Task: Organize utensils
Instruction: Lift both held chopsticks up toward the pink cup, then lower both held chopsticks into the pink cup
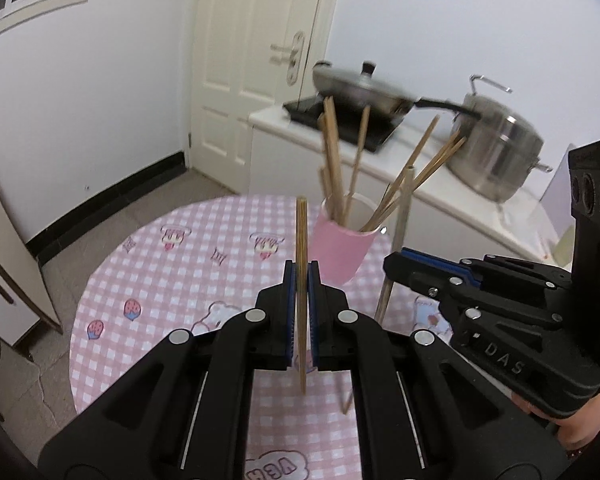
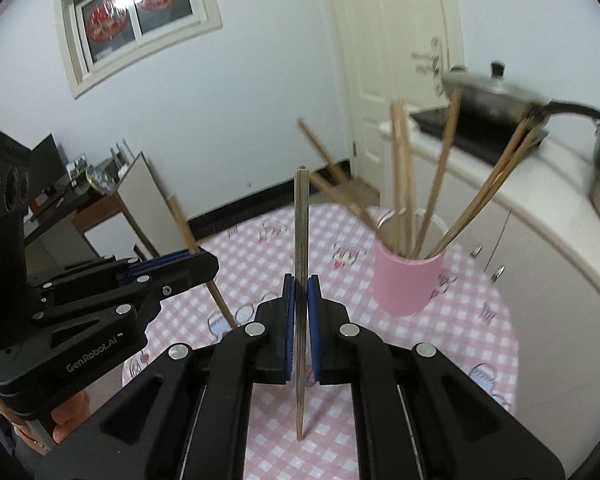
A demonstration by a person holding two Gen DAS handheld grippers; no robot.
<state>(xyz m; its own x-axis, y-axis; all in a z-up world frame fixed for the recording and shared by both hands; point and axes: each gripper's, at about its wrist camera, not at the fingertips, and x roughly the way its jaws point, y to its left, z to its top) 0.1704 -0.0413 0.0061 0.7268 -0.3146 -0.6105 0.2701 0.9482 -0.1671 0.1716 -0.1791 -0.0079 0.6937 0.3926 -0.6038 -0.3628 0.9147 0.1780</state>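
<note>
A: What does the left claw [image 1: 301, 312] have?

B: It is pinching a wooden chopstick [image 1: 301, 280] between its blue pads, upright, above the pink checked surface [image 1: 160, 264]. The stick is pale brown, thin and straight, and its lower end sticks out below the pads.

A: And the right claw [image 2: 301, 312]?

B: Pressed onto a second chopstick [image 2: 301, 280], greyer and faintly ridged in its own view, also upright. In the left wrist view that stick looks paler and stands just beside the pink cup [image 1: 342, 248].

A: Where are the other utensils?

B: A bundle of chopsticks [image 2: 420, 184] stands fanned out in the pink cup on the surface, some leaning left, some right. The cup is plain pink outside, white inside.

A: Anything hard to make out?

B: The cup hides the lower ends of the bundle. The pan [image 1: 360, 88] and steel pot [image 1: 496, 148] on the white counter [image 1: 440, 196] behind are blurred, and the pot is cut off at the edge of the right wrist view. Each claw's body covers the near part of the surface. Behind the left claw in the right wrist view, I cannot tell whether there is one stick or two.
</note>
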